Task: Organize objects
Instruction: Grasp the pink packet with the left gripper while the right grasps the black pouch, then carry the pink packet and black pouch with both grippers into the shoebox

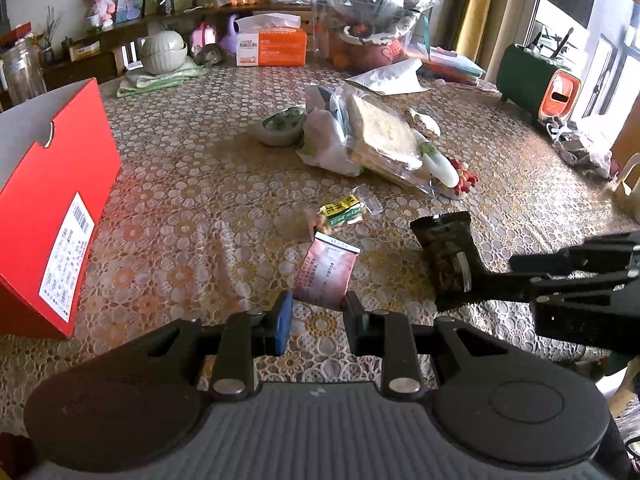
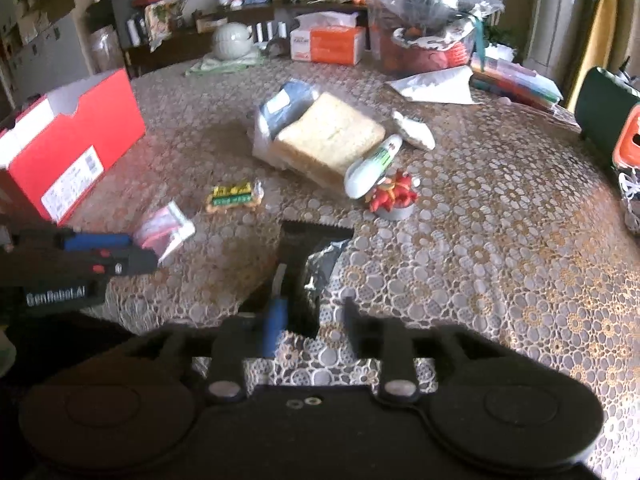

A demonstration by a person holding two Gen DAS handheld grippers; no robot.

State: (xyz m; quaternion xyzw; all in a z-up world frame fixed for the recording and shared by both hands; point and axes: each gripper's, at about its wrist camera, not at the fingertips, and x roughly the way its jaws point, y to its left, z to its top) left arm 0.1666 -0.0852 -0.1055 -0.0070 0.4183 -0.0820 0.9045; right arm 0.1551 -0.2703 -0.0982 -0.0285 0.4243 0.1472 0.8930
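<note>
Left wrist view: my left tongs (image 1: pixel 318 312) pinch a pink sachet (image 1: pixel 326 274); red box (image 1: pixel 56 216) sits far left. Right wrist view: my right tongs (image 2: pixel 314 320) grip a dark snack packet (image 2: pixel 302 272); bread bag (image 2: pixel 320 140) lies ahead.

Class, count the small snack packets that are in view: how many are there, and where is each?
3: a pink packet between the left fingers, a black packet between the right fingers, a yellow-green packet lying on the tablecloth. Others may be hidden.
</note>
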